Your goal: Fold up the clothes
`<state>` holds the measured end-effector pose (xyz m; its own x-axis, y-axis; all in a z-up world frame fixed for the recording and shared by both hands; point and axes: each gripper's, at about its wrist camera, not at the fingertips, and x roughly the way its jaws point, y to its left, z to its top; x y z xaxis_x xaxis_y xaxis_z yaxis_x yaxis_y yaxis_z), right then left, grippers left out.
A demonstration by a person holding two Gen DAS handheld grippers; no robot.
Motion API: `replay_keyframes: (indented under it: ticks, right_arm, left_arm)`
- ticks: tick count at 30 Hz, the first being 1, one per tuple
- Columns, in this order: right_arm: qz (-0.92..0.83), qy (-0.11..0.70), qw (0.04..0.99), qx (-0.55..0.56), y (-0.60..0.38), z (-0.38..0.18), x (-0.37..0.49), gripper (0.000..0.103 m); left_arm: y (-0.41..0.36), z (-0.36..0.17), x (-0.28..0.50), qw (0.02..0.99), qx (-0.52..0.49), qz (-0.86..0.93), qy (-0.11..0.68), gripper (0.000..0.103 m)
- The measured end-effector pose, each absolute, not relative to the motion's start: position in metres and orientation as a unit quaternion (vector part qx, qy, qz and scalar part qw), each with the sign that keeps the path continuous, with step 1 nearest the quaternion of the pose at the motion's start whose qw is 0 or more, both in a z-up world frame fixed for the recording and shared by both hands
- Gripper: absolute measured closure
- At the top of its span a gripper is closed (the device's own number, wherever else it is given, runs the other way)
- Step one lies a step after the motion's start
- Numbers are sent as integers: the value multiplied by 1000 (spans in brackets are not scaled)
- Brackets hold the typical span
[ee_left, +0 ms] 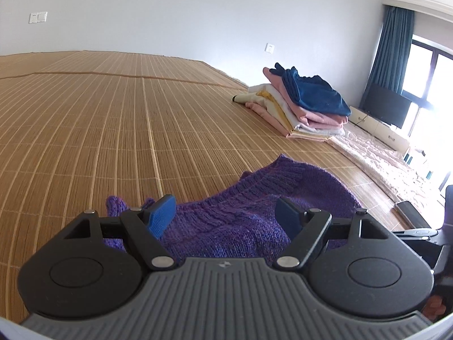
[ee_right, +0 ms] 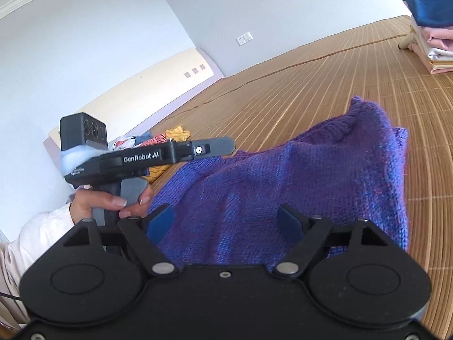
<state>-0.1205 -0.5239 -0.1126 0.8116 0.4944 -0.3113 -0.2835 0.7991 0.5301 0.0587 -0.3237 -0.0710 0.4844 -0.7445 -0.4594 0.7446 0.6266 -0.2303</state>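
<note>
Both grippers, left and right, stand spread wide, gripping nothing, with the purple sweater bunched between and under their fingers on the bamboo mat. Folded clothes sit stacked well beyond it.

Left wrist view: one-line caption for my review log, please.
Open left gripper poised over a purple knit sweater on a bamboo mat.
</note>
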Motion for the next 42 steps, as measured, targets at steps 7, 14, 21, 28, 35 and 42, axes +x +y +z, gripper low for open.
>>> replay_keyframes:
  ticks: [7,14,21,28,35,42]
  right_arm:
    - [171,209,931,245,-535,-116,-114,20]
    - [162,217,935,231,-526,-122,-99,19]
    - [155,224,933,233,-524,-125,-92,17]
    - [142,233,940,208,-513,-122,-91,16]
    - [133,239,943,192,-507,-121,-90,16]
    - [129,235,947,177,-501,-118,-92,16]
  left_arm:
    - [-327,-82,58,857,28,-428,285,22]
    - [-325,-85,48,860,55,-424,279,22]
    - [-320,-84,41,861,54,-425,275,22]
    - [-312,-76,36,859,54,-436,262,22]
    - [-299,-70,37,857,27,-438,268,22]
    - [-289,-62,28,851,16,-454,264,22]
